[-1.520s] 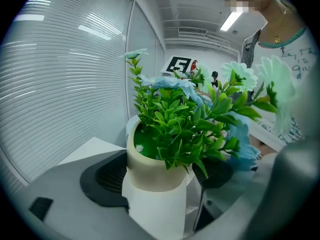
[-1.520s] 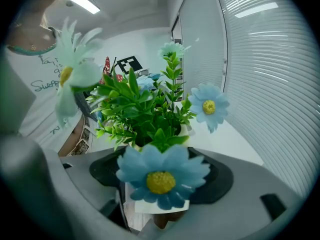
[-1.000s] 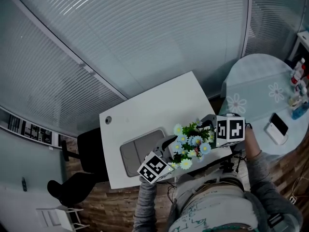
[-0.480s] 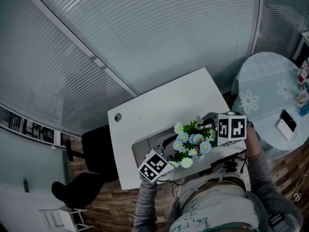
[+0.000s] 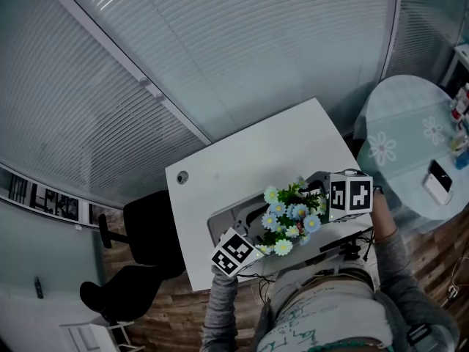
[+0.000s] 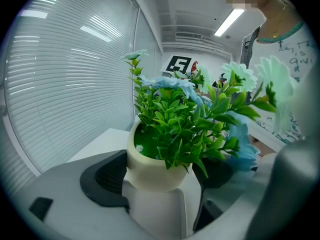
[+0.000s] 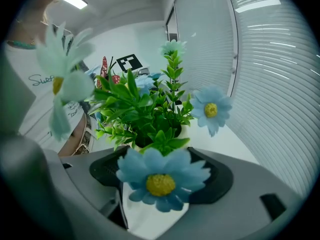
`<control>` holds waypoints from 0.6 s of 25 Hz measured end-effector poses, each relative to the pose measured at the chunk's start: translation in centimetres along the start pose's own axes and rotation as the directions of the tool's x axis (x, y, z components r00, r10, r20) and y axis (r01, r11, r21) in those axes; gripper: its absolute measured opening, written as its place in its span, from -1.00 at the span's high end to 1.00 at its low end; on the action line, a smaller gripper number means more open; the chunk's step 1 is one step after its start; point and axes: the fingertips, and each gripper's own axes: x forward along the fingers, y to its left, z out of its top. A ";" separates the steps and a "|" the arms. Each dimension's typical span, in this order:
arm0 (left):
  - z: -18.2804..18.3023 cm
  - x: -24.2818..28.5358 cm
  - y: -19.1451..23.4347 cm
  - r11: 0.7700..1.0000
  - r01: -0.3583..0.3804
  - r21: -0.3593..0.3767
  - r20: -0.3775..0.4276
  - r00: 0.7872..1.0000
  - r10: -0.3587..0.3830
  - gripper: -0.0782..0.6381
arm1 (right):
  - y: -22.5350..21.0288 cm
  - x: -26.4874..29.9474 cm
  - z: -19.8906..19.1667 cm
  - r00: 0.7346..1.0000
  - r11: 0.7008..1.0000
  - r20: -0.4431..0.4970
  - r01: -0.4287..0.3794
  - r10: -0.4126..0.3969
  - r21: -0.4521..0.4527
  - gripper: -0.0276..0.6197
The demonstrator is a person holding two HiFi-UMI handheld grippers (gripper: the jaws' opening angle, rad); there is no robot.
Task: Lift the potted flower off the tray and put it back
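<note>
Potted flower: the potted flower (image 5: pixel 290 215) stands upright between the two grippers, over the near edge of the desk (image 5: pixel 249 156).
Tray: the grey tray (image 5: pixel 222 221) lies on the desk on the left gripper's side, partly covered by the blooms and that gripper.
Key relation: seen from the head, the pot sits over the tray's right-hand end, so the way back is mostly straight down, perhaps a little to the left (its base is hidden in every view, so how high it hangs cannot be read).
Left gripper: the left gripper (image 5: pixel 253 231) is clamped on the cream pot (image 6: pixel 150 164), with a dark pad against each flank.
Right gripper: the right gripper (image 5: pixel 317 193) comes in from the opposite side and grips the same pot; its own view (image 7: pixel 160 184) shows white pot wall filling the gap between the pads, behind a blue bloom (image 7: pixel 160 181).
Nearer arm: neither; both carry it together.
Step, as I judge it: mid-lift or about to lower.
</note>
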 end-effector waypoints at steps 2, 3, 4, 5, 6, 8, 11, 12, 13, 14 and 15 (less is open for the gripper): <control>-0.9 -1.6 0.4 1.000 -0.002 0.010 0.000 1.000 0.002 -0.36 | 0.3 1.3 1.3 1.000 1.000 -0.008 -0.001 0.001 0.002 -0.17; -1.4 -2.6 0.6 1.000 -0.003 0.013 0.002 1.000 0.003 -0.36 | 0.5 2.0 2.1 1.000 1.000 -0.011 -0.001 0.001 0.001 -0.17; -1.9 -3.4 0.8 1.000 -0.003 0.012 0.003 1.000 0.003 -0.36 | 0.6 2.7 2.9 1.000 1.000 -0.014 0.000 0.000 0.000 -0.17; -2.4 -4.1 0.9 1.000 -0.002 0.010 0.003 1.000 0.002 -0.36 | 0.8 3.2 3.5 1.000 1.000 -0.017 -0.001 0.001 -0.001 -0.17; -2.8 -4.6 1.0 1.000 -0.001 0.007 0.004 1.000 0.001 -0.36 | 0.9 3.6 4.0 1.000 1.000 -0.021 -0.003 0.003 0.000 -0.17; -3.3 -5.3 1.3 1.000 -0.007 0.007 0.005 1.000 0.007 -0.36 | 1.0 4.3 4.7 1.000 1.000 -0.026 -0.010 0.010 0.003 -0.17; -3.9 -6.2 1.9 1.000 -0.012 0.007 0.004 1.000 0.012 -0.36 | 1.1 5.3 5.7 1.000 1.000 -0.024 -0.019 0.019 0.010 -0.17; -4.3 -6.6 2.0 1.000 -0.009 0.003 0.002 1.000 0.009 -0.36 | 1.1 5.7 6.0 1.000 1.000 -0.022 -0.020 0.020 0.012 -0.17; -4.8 -6.9 2.1 1.000 -0.005 -0.005 0.001 1.000 0.005 -0.36 | 1.1 6.1 6.3 1.000 1.000 -0.020 -0.021 0.021 0.014 -0.17; -5.2 -7.2 2.2 1.000 0.000 -0.013 0.000 1.000 0.000 -0.36 | 1.1 6.5 6.5 1.000 1.000 -0.019 -0.022 0.023 0.015 -0.17; -5.6 -7.5 2.3 1.000 0.002 -0.016 0.000 1.000 -0.002 -0.36 | 1.0 7.0 6.8 1.000 1.000 -0.018 -0.023 0.023 0.017 -0.17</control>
